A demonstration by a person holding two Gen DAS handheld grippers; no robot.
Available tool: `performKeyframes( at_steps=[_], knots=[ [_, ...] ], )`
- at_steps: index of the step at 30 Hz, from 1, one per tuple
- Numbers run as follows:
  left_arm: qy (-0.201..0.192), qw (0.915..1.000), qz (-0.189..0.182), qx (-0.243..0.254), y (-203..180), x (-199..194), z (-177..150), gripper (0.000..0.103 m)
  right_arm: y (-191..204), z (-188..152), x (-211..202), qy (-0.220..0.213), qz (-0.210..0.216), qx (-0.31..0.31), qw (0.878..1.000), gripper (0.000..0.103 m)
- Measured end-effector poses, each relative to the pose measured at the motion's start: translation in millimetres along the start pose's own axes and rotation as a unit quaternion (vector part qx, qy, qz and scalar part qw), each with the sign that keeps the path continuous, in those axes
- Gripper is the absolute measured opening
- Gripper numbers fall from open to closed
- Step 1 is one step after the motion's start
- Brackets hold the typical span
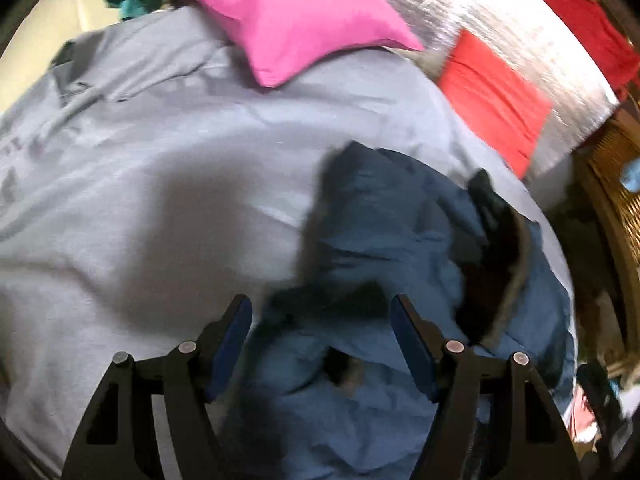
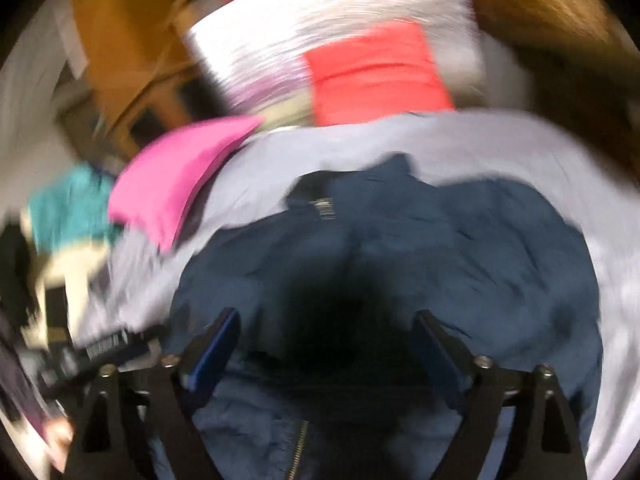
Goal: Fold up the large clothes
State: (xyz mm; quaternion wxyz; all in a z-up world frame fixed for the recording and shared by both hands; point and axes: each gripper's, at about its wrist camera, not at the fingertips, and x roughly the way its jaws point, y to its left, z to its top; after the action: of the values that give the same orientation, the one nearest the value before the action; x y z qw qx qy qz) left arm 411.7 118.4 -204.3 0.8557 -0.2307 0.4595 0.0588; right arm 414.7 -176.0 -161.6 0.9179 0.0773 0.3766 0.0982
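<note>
Left wrist view: the left tool (image 1: pixel 322 322) hangs over the crumpled blue jacket (image 1: pixel 384 232), jaws apart, nothing clamped. The jacket lies on a grey sheet (image 1: pixel 160 152); a pink pillow (image 1: pixel 288 20) sits beyond it.

Right wrist view, blurred: the right tool (image 2: pixel 326 336) stands wide apart above the jacket (image 2: pixel 440 248), whose zipper (image 2: pixel 298 448) shows below.

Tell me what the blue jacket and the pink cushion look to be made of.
Blue jacket: thin woven fabric, probably nylon or polyester, matte; fine crisp wrinkles and a metal zipper show. Pink cushion: smooth woven cloth, possibly cotton, faint sheen, taut over stuffing. Blur leaves both uncertain.
</note>
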Motion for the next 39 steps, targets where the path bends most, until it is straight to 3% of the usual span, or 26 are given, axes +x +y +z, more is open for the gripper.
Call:
performKeyframes(
  at_steps=[1,3,6,7,8,10,12,15,19,23,27,29,30,33,35,39],
  knots=[
    [-0.004,1.0,0.007,-0.005,5,-1,2,0.072,19,0,5,0.006,-0.01,-0.044,0.999,0.103],
    [-0.006,0.9998,0.013,-0.013,13,-4,5,0.072,48,-5,24,0.021,-0.044,-0.121,0.991,0.103],
    [-0.011,0.9997,0.006,-0.021,19,-5,9,0.072,77,-19,55,0.042,-0.117,-0.225,0.966,0.102],
    [-0.011,0.9998,0.003,-0.019,20,-5,9,0.072,81,-20,64,0.042,-0.147,-0.246,0.957,0.102],
    [-0.009,0.9998,0.002,-0.016,18,-4,9,0.072,79,-18,64,0.037,-0.156,-0.246,0.956,0.101],
    [-0.003,1.0,-0.001,-0.008,16,-3,7,0.072,60,-5,56,0.012,-0.146,-0.18,0.973,0.101],
    [0.0,1.0,-0.003,-0.002,14,-2,7,0.072,18,9,38,-0.014,-0.121,-0.046,0.991,0.101],
    [-0.001,1.0,-0.002,0.001,11,-5,6,0.072,-51,4,17,-0.033,-0.07,0.128,0.989,0.101],
    [0.004,0.9998,-0.007,0.015,1,-2,1,0.072,-125,-27,1,-0.04,0.025,0.288,0.957,0.102],
    [0.006,0.9993,-0.006,0.037,-11,1,-4,0.072,-170,-52,-8,-0.054,0.12,0.374,0.918,0.102],
    [0.011,0.9982,0.001,0.059,-22,5,-8,0.072,-202,-64,-6,-0.06,0.169,0.451,0.874,0.102],
    [0.015,0.9974,0.009,0.07,-27,9,-9,0.072,-213,-63,2,-0.043,0.173,0.472,0.863,0.096],
    [0.018,0.9969,0.014,0.076,-30,11,-10,0.072,-214,-60,14,-0.022,0.169,0.47,0.866,0.085],
    [0.026,0.9949,0.031,0.092,-35,18,-12,0.072,-214,-48,30,0.023,0.121,0.442,0.888,0.028],
    [0.025,0.9947,0.034,0.094,-35,18,-12,0.072,-207,-40,26,0.022,0.103,0.415,0.904,0.022],
    [-0.003,0.9937,0.036,0.106,-40,7,-12,0.072,-189,-21,-14,-0.058,0.066,0.34,0.936,0.019]
  ],
)
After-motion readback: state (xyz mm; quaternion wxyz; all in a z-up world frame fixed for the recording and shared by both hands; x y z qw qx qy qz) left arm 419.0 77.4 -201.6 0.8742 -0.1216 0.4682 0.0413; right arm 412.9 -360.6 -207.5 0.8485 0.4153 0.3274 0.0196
